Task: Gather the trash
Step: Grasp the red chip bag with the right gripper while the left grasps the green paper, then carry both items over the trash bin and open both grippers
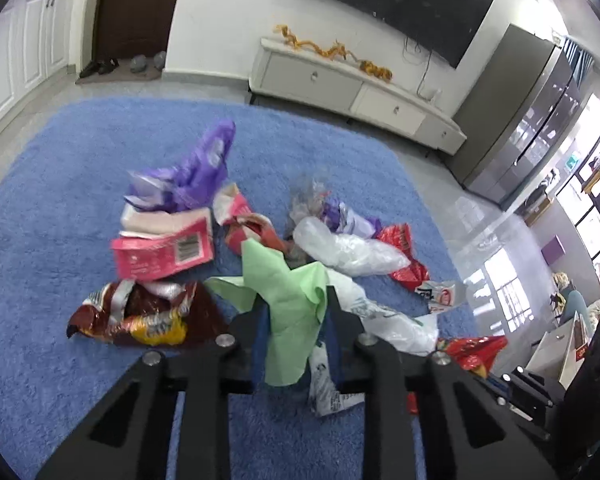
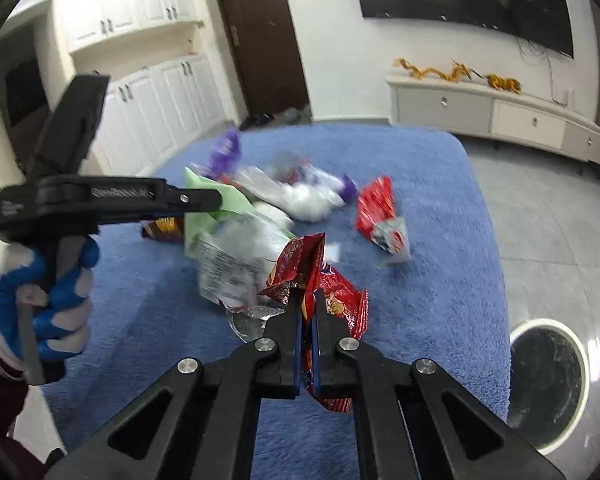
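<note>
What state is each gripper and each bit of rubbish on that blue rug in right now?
Left gripper: fingers shut on green paper.
Right gripper: fingers shut on red snack wrapper.
Pink box: torn open, lying on rug.
Brown snack bag: crumpled, on rug.
Bin: open, beside rug.

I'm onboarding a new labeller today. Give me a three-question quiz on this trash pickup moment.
1. True or false: the left tongs are shut on the green paper.
2. What do the right tongs grip? A) purple bag B) red snack wrapper C) pink box
3. What surface does the trash lie on?

Key: 1 true. 2 B, the red snack wrapper. 3 the blue rug.
</note>
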Action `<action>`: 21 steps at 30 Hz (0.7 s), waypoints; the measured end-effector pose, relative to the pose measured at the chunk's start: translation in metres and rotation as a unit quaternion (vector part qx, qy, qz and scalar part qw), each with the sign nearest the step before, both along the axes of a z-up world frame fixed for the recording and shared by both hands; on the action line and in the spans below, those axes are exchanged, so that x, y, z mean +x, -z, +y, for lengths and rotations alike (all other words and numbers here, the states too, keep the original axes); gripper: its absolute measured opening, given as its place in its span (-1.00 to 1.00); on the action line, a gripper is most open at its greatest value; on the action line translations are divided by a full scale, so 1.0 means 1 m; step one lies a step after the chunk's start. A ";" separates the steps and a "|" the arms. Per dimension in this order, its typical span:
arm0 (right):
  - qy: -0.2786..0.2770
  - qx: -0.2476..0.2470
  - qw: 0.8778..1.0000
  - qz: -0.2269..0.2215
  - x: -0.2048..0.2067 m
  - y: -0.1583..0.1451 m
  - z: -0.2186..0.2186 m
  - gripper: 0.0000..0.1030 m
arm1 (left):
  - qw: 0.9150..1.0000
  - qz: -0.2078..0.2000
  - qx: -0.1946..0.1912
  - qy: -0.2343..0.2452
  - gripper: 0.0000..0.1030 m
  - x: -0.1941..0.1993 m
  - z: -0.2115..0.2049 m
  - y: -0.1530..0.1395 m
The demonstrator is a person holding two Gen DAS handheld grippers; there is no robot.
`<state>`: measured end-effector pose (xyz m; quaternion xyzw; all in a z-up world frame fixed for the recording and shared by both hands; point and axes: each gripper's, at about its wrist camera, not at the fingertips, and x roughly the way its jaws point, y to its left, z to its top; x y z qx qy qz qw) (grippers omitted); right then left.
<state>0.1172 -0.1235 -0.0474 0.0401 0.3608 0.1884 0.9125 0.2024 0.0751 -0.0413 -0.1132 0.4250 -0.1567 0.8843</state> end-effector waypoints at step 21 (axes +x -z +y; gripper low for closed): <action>0.262 0.034 0.963 0.050 -0.016 0.052 -0.241 -0.93 | 0.959 -0.020 0.001 0.283 -0.51 -0.032 -0.282 -0.036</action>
